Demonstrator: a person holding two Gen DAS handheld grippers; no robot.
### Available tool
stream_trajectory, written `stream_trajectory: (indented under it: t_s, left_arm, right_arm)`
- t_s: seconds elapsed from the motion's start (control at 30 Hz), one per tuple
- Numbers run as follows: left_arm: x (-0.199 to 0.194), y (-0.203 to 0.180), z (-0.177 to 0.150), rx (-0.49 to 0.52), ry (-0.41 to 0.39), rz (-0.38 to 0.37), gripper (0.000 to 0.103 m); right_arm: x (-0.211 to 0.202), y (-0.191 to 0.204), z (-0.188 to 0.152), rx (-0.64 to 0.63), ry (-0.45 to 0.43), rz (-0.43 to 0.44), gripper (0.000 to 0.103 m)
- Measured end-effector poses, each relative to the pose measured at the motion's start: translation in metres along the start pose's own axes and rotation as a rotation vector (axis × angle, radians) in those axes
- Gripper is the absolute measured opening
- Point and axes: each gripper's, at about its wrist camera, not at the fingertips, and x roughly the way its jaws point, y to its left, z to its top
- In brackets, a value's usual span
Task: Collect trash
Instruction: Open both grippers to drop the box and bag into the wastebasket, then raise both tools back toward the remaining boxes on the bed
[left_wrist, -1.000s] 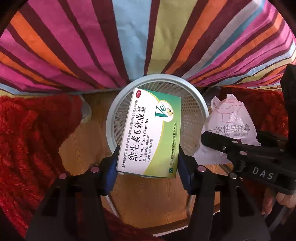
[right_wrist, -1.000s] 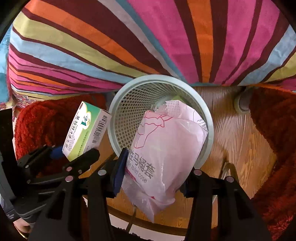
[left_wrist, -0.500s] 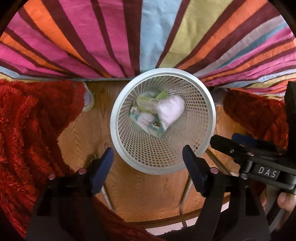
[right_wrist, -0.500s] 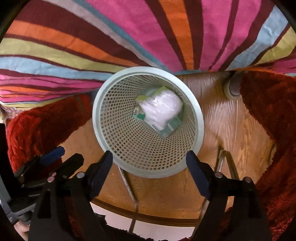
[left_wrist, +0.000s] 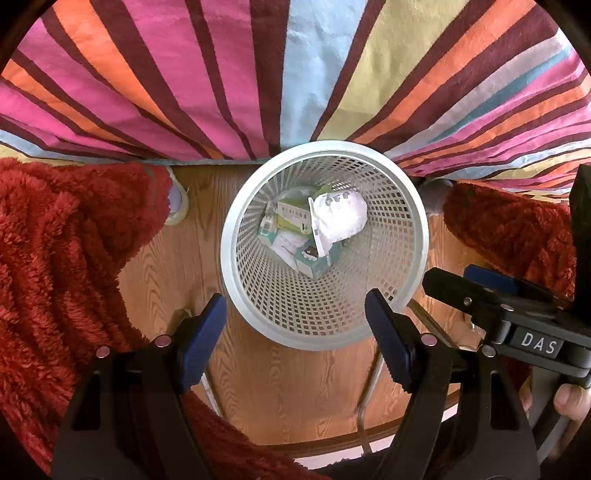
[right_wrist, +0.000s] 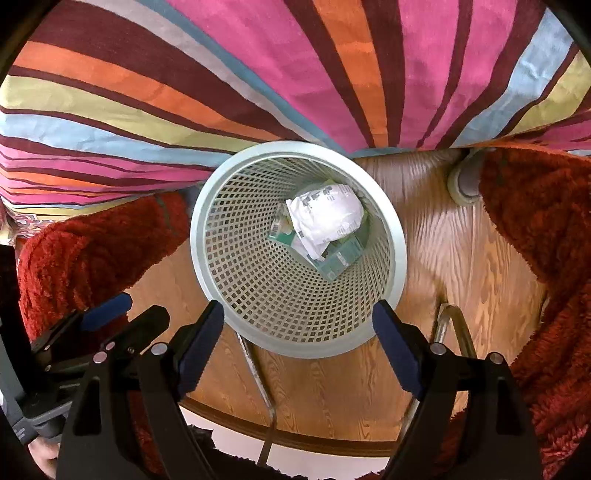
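Observation:
A pale mesh wastebasket stands on the wood floor, directly below both grippers. At its bottom lie a crumpled white-pink plastic bag, a green medicine box and other small packets. My left gripper hangs open above the basket's near rim, with nothing between its blue pads. My right gripper is also above the near rim, its jaws opening and empty. Each gripper shows at the edge of the other's view: the right gripper and the left gripper.
A striped bedspread overhangs the far side of the basket. Red fluffy fabric lies on both sides. Thin metal bars cross the wood floor near me. A round grey furniture foot stands at the right.
The left gripper let go of the green medicine box and the right let go of the pink bag. Both now lie in the basket, and both pairs of jaws have spread wide.

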Motion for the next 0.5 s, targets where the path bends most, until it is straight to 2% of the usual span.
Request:
stream_trajectory:
  t_s: [0.07,0.3,0.5]
  left_arm:
    - [-0.001,0.001,-0.001,-0.005,-0.008,0.001,0.075]
    - [-0.016,-0.003,-0.004,0.015,-0.069,0.013,0.075]
    - [-0.042,0.001,-0.009,0.002,-0.182,0.026,0.075]
  right_arm:
    - [-0.003,0.000,0.000,0.002,-0.015,0.016,0.087]
    - [-0.023,0.007,-0.006,-0.045,-0.102,0.031,0.087]
    - [-0.067,0.015,-0.017,-0.108,-0.308,0.063,0.087]
